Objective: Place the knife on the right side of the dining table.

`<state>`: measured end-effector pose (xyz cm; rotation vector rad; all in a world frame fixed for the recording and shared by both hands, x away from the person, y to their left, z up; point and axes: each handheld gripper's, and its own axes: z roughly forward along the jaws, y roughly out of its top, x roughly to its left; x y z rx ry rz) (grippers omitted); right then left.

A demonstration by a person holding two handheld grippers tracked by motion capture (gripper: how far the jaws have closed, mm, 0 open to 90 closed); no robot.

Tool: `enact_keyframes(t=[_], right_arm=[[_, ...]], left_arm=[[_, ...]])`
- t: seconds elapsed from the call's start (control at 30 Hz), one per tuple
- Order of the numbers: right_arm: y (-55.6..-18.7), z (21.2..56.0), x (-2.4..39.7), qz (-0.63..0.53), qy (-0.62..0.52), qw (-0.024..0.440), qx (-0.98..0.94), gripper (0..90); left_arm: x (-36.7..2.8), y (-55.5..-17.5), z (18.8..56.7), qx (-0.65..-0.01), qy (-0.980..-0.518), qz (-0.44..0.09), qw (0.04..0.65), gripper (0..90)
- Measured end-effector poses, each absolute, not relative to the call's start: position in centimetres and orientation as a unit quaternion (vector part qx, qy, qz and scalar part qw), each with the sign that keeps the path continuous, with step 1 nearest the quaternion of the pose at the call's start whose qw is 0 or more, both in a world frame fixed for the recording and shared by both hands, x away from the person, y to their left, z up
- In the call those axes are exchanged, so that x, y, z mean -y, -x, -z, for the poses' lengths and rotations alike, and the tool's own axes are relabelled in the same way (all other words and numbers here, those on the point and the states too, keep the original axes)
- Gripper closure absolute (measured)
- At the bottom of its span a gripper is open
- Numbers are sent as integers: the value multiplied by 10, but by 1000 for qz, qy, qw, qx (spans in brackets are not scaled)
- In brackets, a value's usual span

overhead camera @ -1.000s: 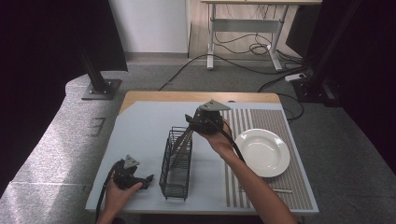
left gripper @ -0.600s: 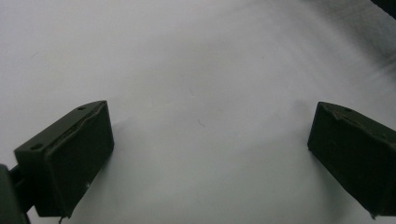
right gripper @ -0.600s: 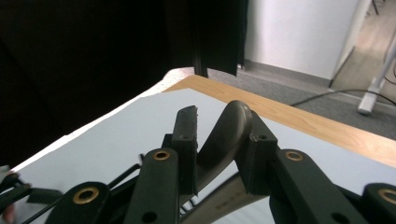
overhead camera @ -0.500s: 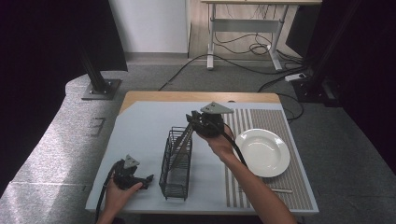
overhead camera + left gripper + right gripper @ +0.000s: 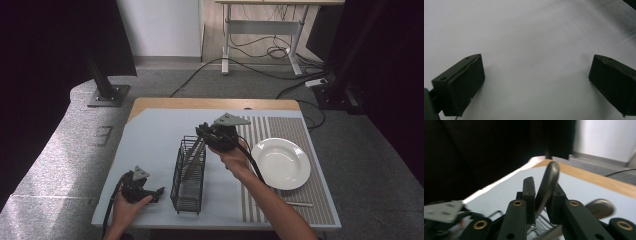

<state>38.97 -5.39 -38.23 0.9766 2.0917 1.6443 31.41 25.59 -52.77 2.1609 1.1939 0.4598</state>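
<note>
The right forearm reaches in from the bottom edge and slants up to the right gripper point(image 5: 202, 131), held above the far end of the wire rack point(image 5: 189, 175) near the middle of the desk point(image 5: 150, 140). The left hand rests on the desk's near left corner with the left gripper point(image 5: 159, 191) lying low. Compared with a second ago, both hands sit in much the same spots, but the right fingers have just been closing and now pinch a metal spoon point(image 5: 546, 187) by its handle end. The left fingers point(image 5: 461, 85) stand wide apart over bare desk, holding nothing.
</note>
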Motion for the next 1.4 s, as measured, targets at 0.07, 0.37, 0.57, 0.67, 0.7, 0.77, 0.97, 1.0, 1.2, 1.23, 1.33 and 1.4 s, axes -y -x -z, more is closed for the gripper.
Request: enact_keyframes(t=[0.07,0.37,0.57,0.67,0.7,0.77,0.97,1.0,1.2,1.23,1.33,1.4], right_arm=[[-389,382,54,-577,-340,144,-728,808],[-383,373,57,-599,-332,150,-713,835],[-378,363,66,-614,-327,159,-700,835],[-371,351,75,-628,-318,165,-691,836],[-368,348,78,-630,-314,167,-690,835],[-366,345,80,-635,-310,170,-687,836],[-353,324,96,-656,-299,185,-669,835],[-351,319,100,-660,-297,190,-663,835],[-343,293,131,-682,-295,213,-634,836],[-343,291,137,-686,-299,214,-628,835],[-343,286,152,-690,-309,223,-615,836],[-344,285,162,-689,-317,229,-610,835]], left_arm=[[-256,-314,528,-452,-818,-174,310,0],[-256,-314,528,-452,-818,-174,310,0],[-256,-314,528,-452,-818,-174,311,0],[-256,-314,528,-452,-818,-174,311,0],[-256,-314,528,-452,-818,-174,311,0],[-256,-314,528,-452,-818,-174,311,0],[-256,-314,528,-452,-818,-174,310,0],[-256,-314,528,-452,-818,-174,310,0],[-256,-314,528,-452,-818,-174,311,0],[-256,-314,528,-452,-818,-174,310,0],[-256,-314,528,-452,-818,-174,311,0],[-256,-314,528,-452,-818,-174,311,0]])
